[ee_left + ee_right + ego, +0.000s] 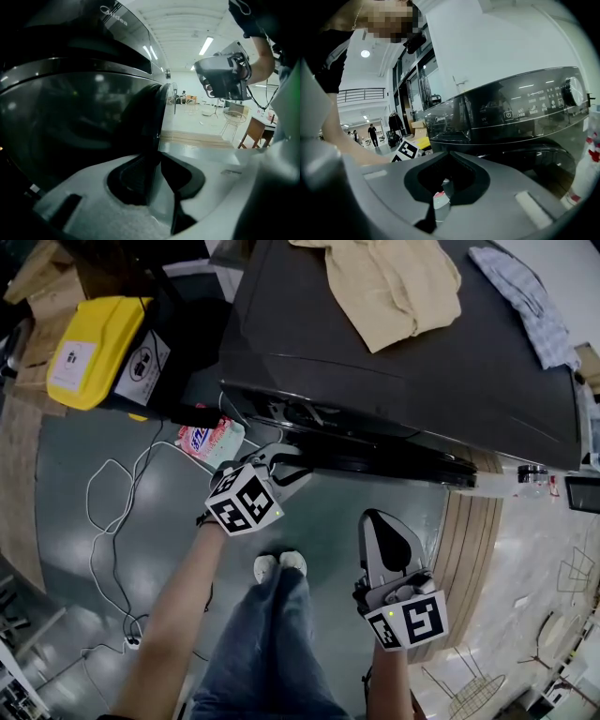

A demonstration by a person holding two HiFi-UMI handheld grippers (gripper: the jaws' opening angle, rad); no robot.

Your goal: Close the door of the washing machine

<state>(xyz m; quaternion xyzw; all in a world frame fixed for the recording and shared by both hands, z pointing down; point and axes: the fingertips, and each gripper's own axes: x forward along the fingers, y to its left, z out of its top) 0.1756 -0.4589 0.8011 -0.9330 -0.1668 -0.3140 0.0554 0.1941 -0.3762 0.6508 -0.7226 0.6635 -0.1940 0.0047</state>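
Two claws: left claw [157, 164] clamped on upright door [84, 122] edge, right claw [446, 180] together, empty.

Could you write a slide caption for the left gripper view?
Left gripper grips the washing machine door by its edge; right gripper hovers beyond.

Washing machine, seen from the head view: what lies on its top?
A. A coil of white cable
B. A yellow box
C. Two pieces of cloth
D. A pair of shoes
C: a beige garment and a striped cloth lie spread on top of the dark washing machine, and nothing else rests there.
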